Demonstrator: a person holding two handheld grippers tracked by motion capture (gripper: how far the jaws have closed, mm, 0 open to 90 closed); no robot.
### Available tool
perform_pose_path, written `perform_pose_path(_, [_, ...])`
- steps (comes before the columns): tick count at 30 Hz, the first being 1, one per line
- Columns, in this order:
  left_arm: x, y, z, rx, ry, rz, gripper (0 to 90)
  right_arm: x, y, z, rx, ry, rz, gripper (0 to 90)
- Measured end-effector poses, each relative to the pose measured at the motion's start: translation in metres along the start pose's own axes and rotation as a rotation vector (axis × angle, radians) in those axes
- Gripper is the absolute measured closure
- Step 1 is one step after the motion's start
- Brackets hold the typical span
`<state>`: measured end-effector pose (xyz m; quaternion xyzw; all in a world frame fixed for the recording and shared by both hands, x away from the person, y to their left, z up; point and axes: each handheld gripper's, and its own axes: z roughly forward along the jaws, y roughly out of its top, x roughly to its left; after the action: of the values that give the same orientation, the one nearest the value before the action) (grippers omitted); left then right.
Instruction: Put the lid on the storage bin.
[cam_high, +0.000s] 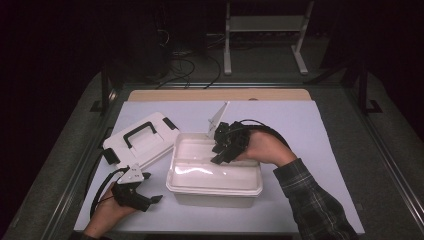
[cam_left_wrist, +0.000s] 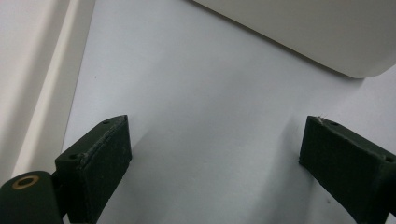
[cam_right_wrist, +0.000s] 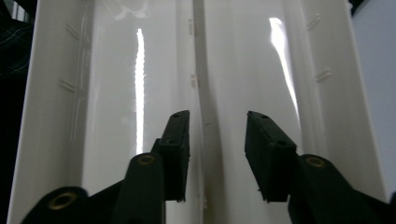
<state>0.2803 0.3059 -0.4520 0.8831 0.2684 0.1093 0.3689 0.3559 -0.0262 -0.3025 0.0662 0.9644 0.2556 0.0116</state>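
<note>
- Left gripper (cam_high: 150, 192) sat low at the near-left, held in the left hand (cam_high: 107, 212), pointing right, roughly level.
- Its jaws stood wide apart, nothing between the pads (cam_left_wrist: 100, 161).
- Right gripper (cam_high: 220, 152) was angled down and to the left, right hand (cam_high: 262, 147) wrapped round its body, forearm in a plaid sleeve (cam_high: 312, 200) coming in from the lower right.
- Its jaws were partly parted, nothing pinched between the pads (cam_right_wrist: 180, 149).
</note>
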Motion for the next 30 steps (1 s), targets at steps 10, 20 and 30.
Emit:
perform_pose_path(10, [0.0,0.0,0.0,0.0,0.0,0.0,8.1,0.0,-0.017,-0.025,-0.032,-0.086,0.041,39.3])
perform_pose_path(20, [0.0,0.0,0.0,0.0,0.0,0.0,8.1,0.0,-0.057,-0.05,-0.088,-0.148,0.122,34.6])
perform_pose_path(30, [0.0,0.0,0.0,0.0,0.0,-0.001,8.1,0.002,-0.107,-0.071,-0.133,-0.222,0.23,32.8])
